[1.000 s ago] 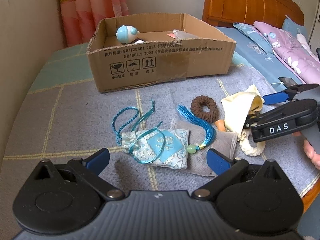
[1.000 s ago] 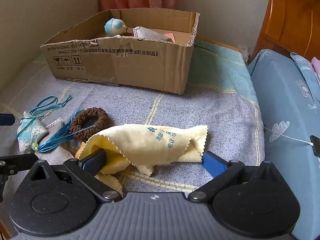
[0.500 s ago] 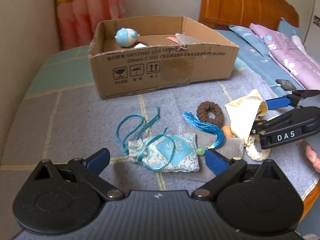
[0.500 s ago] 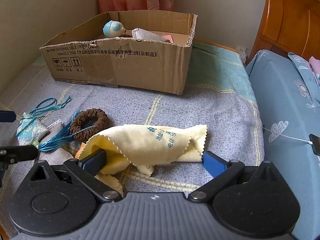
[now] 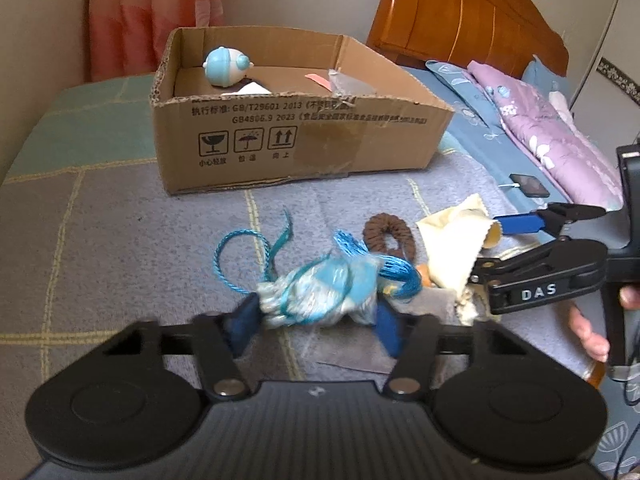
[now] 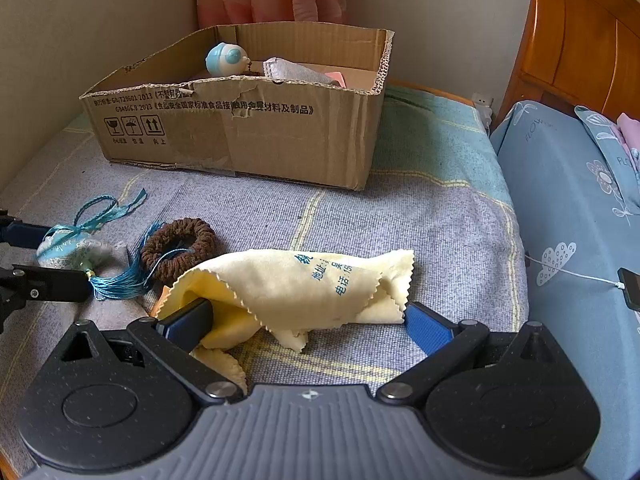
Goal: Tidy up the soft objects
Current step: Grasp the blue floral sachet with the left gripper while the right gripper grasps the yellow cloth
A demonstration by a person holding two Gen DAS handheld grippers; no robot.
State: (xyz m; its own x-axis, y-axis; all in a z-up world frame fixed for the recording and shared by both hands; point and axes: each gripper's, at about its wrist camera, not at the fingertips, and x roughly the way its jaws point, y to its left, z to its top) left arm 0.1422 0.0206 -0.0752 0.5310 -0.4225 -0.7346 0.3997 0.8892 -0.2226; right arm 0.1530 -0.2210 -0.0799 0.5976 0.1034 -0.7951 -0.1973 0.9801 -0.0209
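A blue embroidered sachet [image 5: 316, 292] with cord and tassel lies on the grey blanket in the left wrist view. It is bunched between the blue pads of my left gripper [image 5: 316, 318], whose jaws are closing and press on both its sides. In the right wrist view the sachet [image 6: 72, 250] sits at the far left. My right gripper [image 6: 306, 310] stands open around a folded yellow cloth [image 6: 304, 276], its left finger tucked under a fold. A brown scrunchie [image 6: 178, 248] lies between sachet and cloth. The open cardboard box [image 5: 304, 140] stands behind.
The box holds a blue-and-white toy [image 5: 224, 66] and a grey pouch. A grey cloth [image 5: 344, 344] lies under the sachet, a white braided ring [image 5: 468, 304] beside it. A phone [image 5: 528, 186] on a cable, pillows and a wooden headboard are to the right.
My left gripper's jaws have come in from wide open onto the sachet, which is now crumpled between the pads. The right gripper and the yellow cloth have not moved.
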